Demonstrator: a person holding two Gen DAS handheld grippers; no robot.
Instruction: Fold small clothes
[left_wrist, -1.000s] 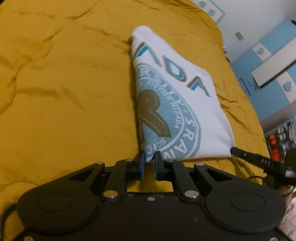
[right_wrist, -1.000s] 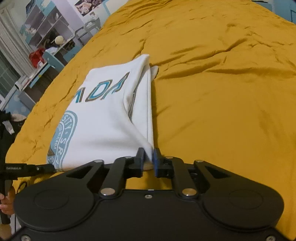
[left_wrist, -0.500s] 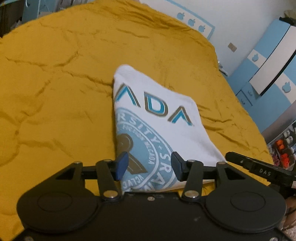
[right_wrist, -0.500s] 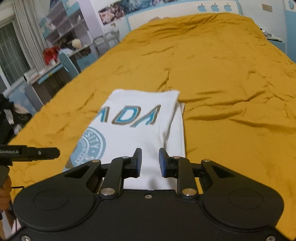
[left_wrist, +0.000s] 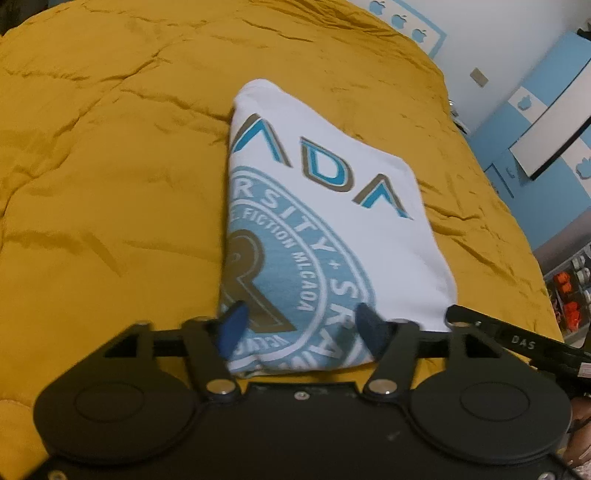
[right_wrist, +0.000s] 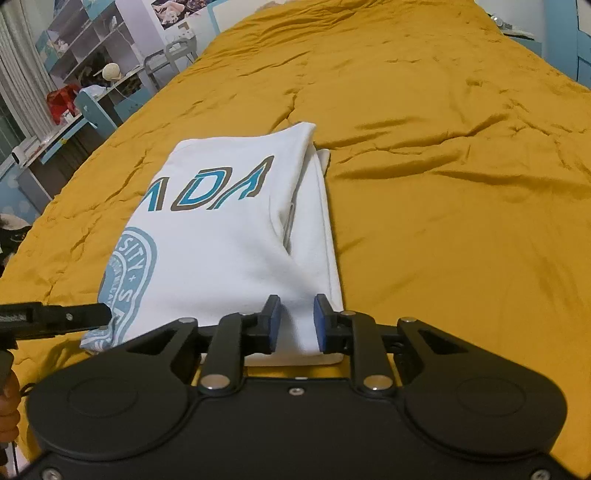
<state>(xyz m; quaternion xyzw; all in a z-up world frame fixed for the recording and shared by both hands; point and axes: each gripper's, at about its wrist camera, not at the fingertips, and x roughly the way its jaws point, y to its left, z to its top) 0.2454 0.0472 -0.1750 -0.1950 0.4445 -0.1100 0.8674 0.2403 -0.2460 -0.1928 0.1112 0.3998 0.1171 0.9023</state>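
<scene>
Left gripper (left_wrist: 301, 326) was spread wide | right gripper (right_wrist: 297, 323) half apart, pinching nothing | shirt (left_wrist: 317, 229) lay lengthwise straight ahead of you, near edge under both.

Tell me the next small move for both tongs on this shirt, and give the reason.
Probably back both tongs straight off the shirt. It lies folded on the yellow bedspread, and the left tongs and right tongs are both open over its near edge, holding nothing. The right side shows uneven layers, so a light smoothing there might follow.
</scene>
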